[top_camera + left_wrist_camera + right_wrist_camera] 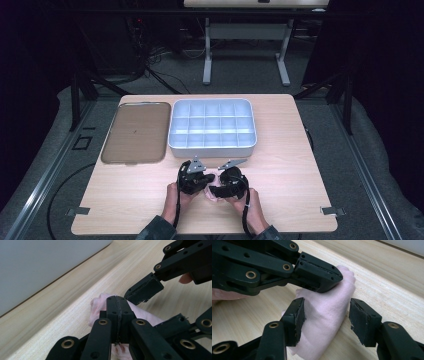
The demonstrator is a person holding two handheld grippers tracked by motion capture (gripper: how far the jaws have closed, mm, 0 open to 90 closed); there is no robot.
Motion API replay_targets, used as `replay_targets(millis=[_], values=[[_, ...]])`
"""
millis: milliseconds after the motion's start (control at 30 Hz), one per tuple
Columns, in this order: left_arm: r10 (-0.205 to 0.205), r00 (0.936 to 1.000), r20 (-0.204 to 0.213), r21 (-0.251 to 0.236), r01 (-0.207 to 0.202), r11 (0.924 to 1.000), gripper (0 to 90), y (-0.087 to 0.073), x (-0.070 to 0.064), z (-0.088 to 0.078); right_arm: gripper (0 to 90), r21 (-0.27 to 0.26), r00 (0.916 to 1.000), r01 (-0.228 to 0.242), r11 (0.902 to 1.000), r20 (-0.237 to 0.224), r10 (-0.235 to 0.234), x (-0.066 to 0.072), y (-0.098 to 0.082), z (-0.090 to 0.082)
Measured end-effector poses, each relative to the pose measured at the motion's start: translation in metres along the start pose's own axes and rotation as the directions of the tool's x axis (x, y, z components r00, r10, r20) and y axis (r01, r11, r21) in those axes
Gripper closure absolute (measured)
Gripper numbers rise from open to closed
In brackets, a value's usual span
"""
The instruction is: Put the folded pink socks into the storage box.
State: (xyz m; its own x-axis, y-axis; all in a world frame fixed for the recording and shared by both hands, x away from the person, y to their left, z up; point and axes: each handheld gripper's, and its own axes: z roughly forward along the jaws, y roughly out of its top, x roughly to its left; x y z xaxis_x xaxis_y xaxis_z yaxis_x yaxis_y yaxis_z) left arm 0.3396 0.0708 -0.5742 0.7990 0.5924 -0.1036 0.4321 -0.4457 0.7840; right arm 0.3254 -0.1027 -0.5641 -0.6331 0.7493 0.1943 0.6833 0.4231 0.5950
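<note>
Left hand-held gripper (117, 302) clamped on pink cloth (329, 315); right hand-held gripper (325, 317) half-open astride it, pads clear. Bin (212, 147) edge at 12 o'clock; counter (300, 190) open at 3.

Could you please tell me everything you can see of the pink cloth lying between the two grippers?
The pink cloth is a small, pale, finely woven piece, bunched into a soft wrinkled lump. It lies on the wooden table near the person's edge, in front of the white compartment tray. The left gripper is shut on one end; the right gripper straddles it, jaws open.
</note>
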Motion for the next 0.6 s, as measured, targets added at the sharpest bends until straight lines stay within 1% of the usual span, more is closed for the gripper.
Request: replay_targets(millis=[67,100,133,200,300,367,400,433,467,500,600], values=[[0.000,1.0000,-0.009,-0.002,0.000,1.0000,88.4,0.000,0.000,-0.001,45.9,-0.009,0.9999,-0.017,0.9998,0.000,0.017,0.000,-0.001,0.002],[0.001,0.9998,-0.019,-0.005,-0.001,1.0000,86.1,0.000,0.000,-0.001,45.9,0.001,0.9997,-0.024,0.9997,-0.008,0.024,-0.001,0.000,0.002],[-0.002,0.9993,-0.036,-0.007,0.002,1.0000,80.8,0.001,0.000,-0.002,45.9,-0.001,0.9994,-0.032,0.9995,-0.010,0.032,-0.002,0.000,0.002],[-0.011,0.9986,-0.052,-0.009,0.010,0.9999,73.8,0.000,0.000,-0.004,45.7,0.009,0.9990,-0.039,0.9992,-0.020,0.039,-0.003,0.000,0.002],[-0.017,0.9947,-0.101,-0.009,0.016,0.9998,57.9,0.000,0.001,-0.010,45.7,0.010,0.9987,-0.042,0.9991,-0.027,0.042,-0.004,-0.001,0.002],[-0.029,0.9906,-0.133,-0.015,0.027,0.9995,47.7,-0.002,0.002,-0.015,45.7,0.013,0.9985,-0.045,0.9989,-0.031,0.045,-0.005,0.000,0.003],[-0.039,0.9879,-0.150,-0.018,0.037,0.9992,42.8,-0.004,0.004,-0.018,45.8,0.018,0.9984,-0.044,0.9989,-0.034,0.044,-0.006,0.000,0.003],[-0.040,0.9846,-0.170,-0.021,0.037,0.9991,38.0,-0.006,0.005,-0.022,45.8,0.015,0.9981,-0.048,0.9987,-0.037,0.049,-0.006,0.000,0.003],[-0.050,0.9820,-0.182,-0.023,0.047,0.9986,33.9,-0.008,0.007,-0.026,45.8,0.024,0.9983,-0.042,0.9988,-0.038,0.043,-0.007,0.001,0.003],[-0.059,0.9792,-0.194,-0.024,0.056,0.9982,30.9,-0.010,0.010,-0.030,45.8,0.018,0.9981,-0.048,0.9987,-0.039,0.049,-0.006,0.000,0.003],[-0.085,0.9698,-0.228,-0.022,0.083,0.9963,23.1,-0.019,0.016,-0.041,46.0,0.024,0.9980,-0.043,0.9988,-0.045,0.044,-0.007,0.001,0.003]])
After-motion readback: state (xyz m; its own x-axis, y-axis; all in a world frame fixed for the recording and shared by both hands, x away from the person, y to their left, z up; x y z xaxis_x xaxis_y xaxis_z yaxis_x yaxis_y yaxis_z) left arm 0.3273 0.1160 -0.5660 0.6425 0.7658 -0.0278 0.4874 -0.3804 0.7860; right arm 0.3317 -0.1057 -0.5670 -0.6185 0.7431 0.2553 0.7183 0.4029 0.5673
